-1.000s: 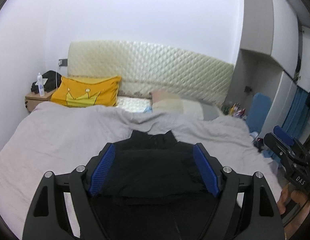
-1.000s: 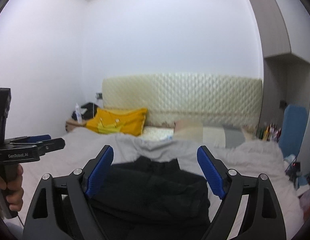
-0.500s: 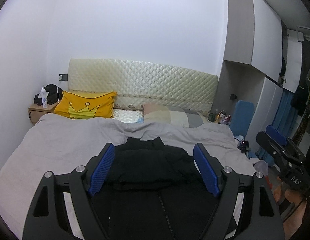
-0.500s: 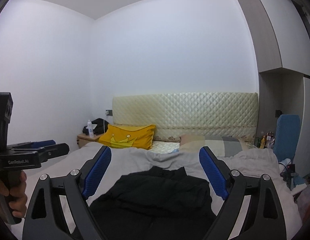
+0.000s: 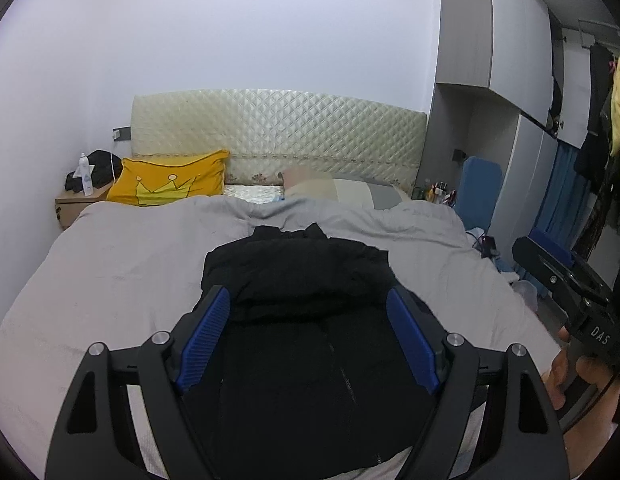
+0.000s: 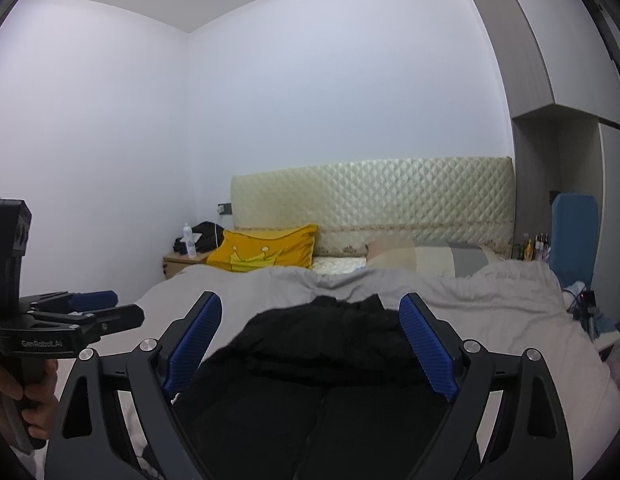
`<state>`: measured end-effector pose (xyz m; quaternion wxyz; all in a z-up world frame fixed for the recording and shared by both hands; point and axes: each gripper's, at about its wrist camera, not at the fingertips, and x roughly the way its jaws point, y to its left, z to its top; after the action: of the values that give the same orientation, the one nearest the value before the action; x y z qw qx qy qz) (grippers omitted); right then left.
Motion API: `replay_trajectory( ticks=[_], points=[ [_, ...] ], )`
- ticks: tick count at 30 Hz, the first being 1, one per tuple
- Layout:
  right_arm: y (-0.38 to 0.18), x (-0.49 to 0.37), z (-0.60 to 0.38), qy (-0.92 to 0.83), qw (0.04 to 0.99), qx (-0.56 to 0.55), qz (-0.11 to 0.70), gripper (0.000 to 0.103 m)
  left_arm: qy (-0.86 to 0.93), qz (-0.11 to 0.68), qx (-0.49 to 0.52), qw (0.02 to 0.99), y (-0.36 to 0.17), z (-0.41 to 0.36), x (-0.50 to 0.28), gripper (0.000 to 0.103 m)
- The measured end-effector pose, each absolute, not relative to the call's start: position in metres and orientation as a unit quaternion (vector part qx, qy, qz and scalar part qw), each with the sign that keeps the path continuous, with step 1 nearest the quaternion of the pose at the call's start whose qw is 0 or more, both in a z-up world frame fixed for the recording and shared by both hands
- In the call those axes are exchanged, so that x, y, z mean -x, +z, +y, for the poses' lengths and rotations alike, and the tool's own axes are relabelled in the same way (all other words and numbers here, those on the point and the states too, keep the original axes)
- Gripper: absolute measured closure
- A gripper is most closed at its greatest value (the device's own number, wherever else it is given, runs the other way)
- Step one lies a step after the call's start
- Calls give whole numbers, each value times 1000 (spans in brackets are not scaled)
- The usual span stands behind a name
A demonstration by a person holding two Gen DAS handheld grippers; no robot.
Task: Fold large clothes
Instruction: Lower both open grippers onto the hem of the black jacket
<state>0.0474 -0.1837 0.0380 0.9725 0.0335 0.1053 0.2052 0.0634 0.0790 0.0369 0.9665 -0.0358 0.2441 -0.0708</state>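
Observation:
A black zip jacket [image 5: 305,320] lies on the grey bedcover [image 5: 121,280], its upper part folded down over the body, collar toward the headboard. It also shows in the right wrist view [image 6: 330,368]. My left gripper [image 5: 310,340] is open and empty, held above the jacket's near half. My right gripper [image 6: 310,344] is open and empty, also above the jacket. The left gripper appears at the left of the right wrist view [image 6: 89,312], the right gripper at the right of the left wrist view [image 5: 566,276]; both are hand-held.
A yellow crown pillow [image 5: 169,184] and a beige-grey pillow [image 5: 338,188] lie by the quilted headboard [image 5: 277,136]. A nightstand [image 5: 73,204] with a bottle stands at the left. Wardrobes, hanging clothes [image 5: 602,140] and a blue chair [image 5: 482,188] stand at the right.
Both grippers have pulled back and up from the jacket, so more of the bed and room shows. Both stay open. The jacket lies still.

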Motion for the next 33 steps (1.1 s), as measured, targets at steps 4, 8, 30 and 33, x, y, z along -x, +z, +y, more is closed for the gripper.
replay_trajectory(
  ticks=[4,8,30,33],
  points=[
    [16,-47,-189,203,972,-38,114,13,-68,249,29,966,17,78,-59,22],
    [-3,-46,-193,198,972,-39,123,13,-62,248,33,966,0,80,-59,22],
    [-76,-107,-240,157,958,-47,235,13,-27,292,66,954,-74,105,-91,22],
    [-91,-128,-264,156,944,-85,279,13,-21,322,75,944,-86,114,-102,22]
  ],
)
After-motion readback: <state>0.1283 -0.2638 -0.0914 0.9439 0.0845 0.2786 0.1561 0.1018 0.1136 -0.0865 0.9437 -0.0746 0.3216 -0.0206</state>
